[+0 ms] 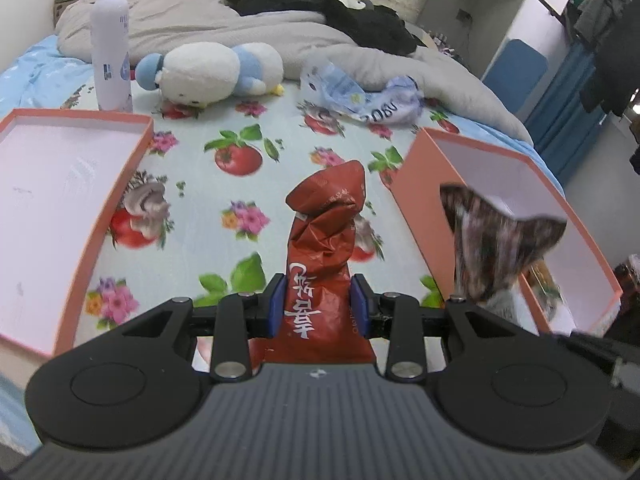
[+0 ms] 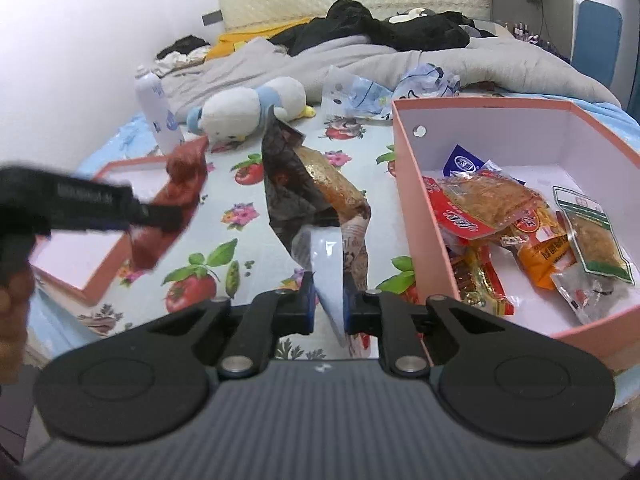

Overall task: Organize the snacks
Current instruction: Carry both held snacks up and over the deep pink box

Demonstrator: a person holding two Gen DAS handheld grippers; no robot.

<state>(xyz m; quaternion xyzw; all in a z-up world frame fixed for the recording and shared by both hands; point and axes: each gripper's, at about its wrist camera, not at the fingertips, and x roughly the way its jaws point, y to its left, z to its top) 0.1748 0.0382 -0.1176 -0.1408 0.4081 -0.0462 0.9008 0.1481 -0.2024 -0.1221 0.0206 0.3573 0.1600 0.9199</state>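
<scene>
My left gripper is shut on a crumpled red snack bag and holds it up above the flowered sheet; the same red bag shows at the left of the right wrist view. My right gripper is shut on a dark brown and gold snack packet, lifted just left of the pink box. That packet appears blurred over the box's left wall in the left wrist view. Inside the box lie several packets, among them an orange and red one and a green-edged one.
A pink box lid lies open-side up at the left. Behind it stand a white spray bottle and a white and blue plush penguin. Crumpled blue-white wrappers, a grey blanket and dark clothes cover the far bed.
</scene>
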